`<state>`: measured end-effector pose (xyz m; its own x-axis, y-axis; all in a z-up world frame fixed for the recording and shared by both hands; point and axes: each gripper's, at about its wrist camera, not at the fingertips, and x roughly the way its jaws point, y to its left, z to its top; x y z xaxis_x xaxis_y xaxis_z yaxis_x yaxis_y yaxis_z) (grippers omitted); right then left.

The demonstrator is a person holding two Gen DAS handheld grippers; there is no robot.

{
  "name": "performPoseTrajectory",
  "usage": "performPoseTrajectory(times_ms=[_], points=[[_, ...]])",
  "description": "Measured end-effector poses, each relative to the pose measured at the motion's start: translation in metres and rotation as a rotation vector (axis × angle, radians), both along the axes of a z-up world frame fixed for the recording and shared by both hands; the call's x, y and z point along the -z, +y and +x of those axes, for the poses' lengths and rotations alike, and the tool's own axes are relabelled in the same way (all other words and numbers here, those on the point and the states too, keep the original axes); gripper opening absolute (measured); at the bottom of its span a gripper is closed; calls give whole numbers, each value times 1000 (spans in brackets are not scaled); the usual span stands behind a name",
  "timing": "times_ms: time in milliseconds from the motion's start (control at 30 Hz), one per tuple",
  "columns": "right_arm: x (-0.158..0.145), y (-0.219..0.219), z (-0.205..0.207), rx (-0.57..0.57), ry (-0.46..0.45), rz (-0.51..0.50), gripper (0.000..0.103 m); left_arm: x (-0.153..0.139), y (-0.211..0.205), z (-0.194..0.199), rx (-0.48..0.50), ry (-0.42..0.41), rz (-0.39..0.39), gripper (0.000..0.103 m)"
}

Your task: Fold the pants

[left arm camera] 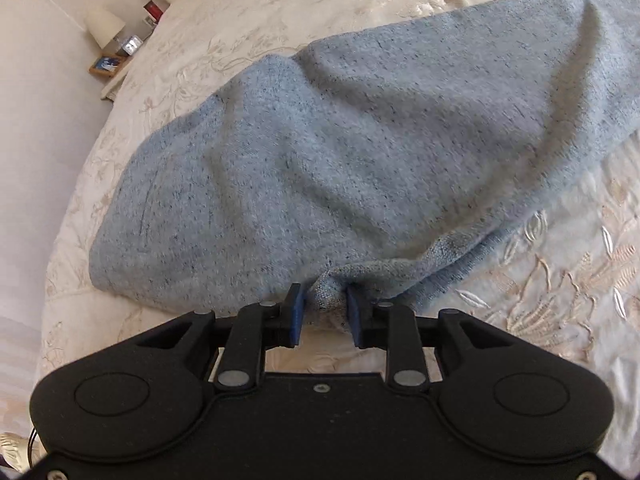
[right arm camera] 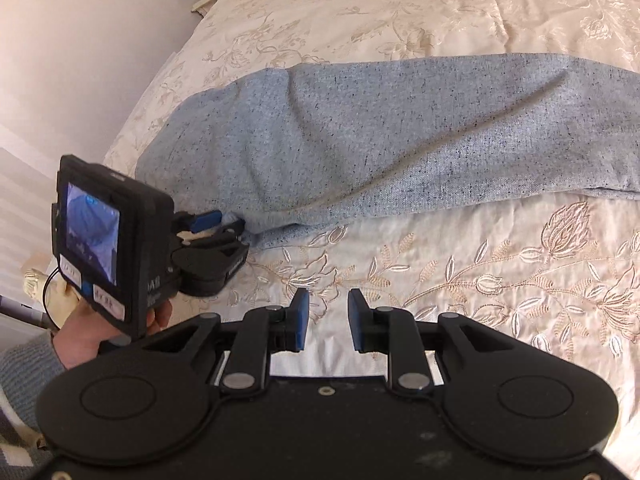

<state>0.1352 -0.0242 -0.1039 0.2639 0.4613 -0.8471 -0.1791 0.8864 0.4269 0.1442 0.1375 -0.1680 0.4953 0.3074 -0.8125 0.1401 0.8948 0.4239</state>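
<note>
Though spread across the bed ahead of both grippers, lies rumpled rather than flat: pants of pale blue speckled knit, stretching away to the far right of the right gripper and ending in a blunt edge up and to its left. Looks soft, limp and light, judging by the loose ridges and the sag toward the pinched corner; likely to drape and bunch instead of holding a crease, so best carried by two corners at once. Probably grippy enough on the embroidered bedspread to drag a little.

Nearest corner of the cloth bunched between the blue pads of the left gripper, clamped on a gathered wad of knit (a hem or cuff, cannot tell which). Seen from the right wrist, sits up and to the left of the right gripper, with a hand around its handle.

Right gripper parted a modest way, holding nothing, hovering over bare bedspread just short of the long near edge. Sensible grip: that edge directly ahead, pinching through all layers.
</note>
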Motion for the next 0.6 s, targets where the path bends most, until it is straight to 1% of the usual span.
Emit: performPoseTrajectory(times_ms=[67,100,133,200,267,300,333,367,433,533,567,600], points=[[-2,-3,-3,-7,-5,4,24,-14,11,9,-65,-36,-76,30],[-3,-5,-4,-8,-7,5,24,-23,18,13,-98,-53,-114,24],[-3,-7,-5,-8,-8,7,24,-31,22,16,-118,-69,-140,21],[-3,-11,-7,-4,-8,10,24,-53,32,19,-161,-133,-193,17],[-3,-14,-8,4,-4,12,24,-71,38,16,-198,-169,-246,15],[-3,-16,-9,10,0,14,24,-80,41,12,-222,-181,-291,11],[-1,-18,-9,15,4,17,24,-85,44,6,-239,-183,-315,3],[0,-19,-10,21,10,20,24,-88,44,1,-252,-181,-314,0],[3,-20,-11,29,22,25,24,-81,46,-9,-252,-134,-293,0],[7,-15,-10,37,36,30,24,-53,47,-19,-235,-2,-241,1],[7,-12,-9,36,38,34,24,-44,48,-22,-222,36,-222,1],[8,-8,-8,32,35,34,24,-38,49,-28,-209,61,-213,4]])
